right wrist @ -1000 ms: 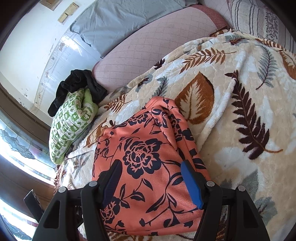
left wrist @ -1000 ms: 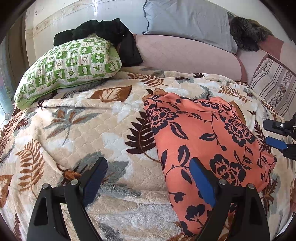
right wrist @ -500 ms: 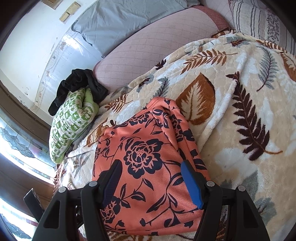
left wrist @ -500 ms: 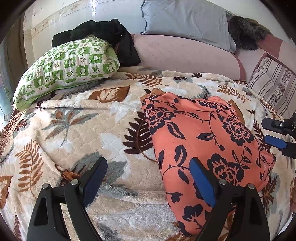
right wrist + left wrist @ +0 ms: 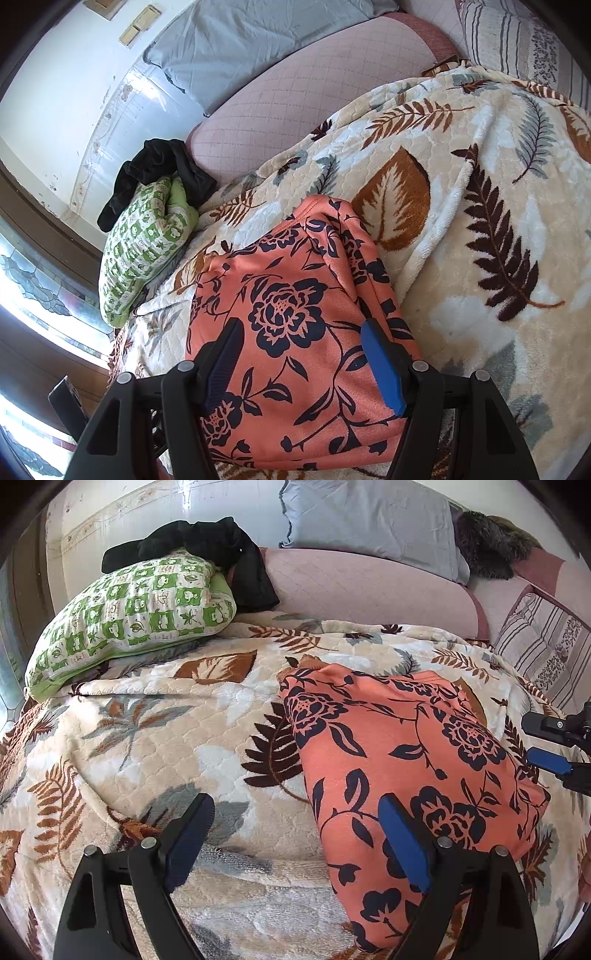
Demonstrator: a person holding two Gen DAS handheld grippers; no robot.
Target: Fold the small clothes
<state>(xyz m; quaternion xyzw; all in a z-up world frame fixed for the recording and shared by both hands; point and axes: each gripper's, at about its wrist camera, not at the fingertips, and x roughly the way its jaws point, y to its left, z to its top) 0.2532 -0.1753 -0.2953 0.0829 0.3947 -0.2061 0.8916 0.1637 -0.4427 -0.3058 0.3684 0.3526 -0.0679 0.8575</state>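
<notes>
The coral-orange knit garment with a dark navy flower print (image 5: 399, 760) lies on the bed's cream plush blanket with brown and grey leaf patterns (image 5: 155, 746), already doubled into a compact, roughly rectangular packet with layered edges along its far side. By the look of it the folding of this piece is largely done; a last fold or setting it aside may remain, and no other small garment waiting to be folded can be made out. The left hand-held gripper (image 5: 295, 834) hovers released, one finger over the blanket and the other over the garment's near edge, holding nothing. The right hand-held gripper (image 5: 301, 356) hangs above the garment, jaws apart and empty. Against the earlier frames nothing has really changed: both grippers and the garment keep their places.
</notes>
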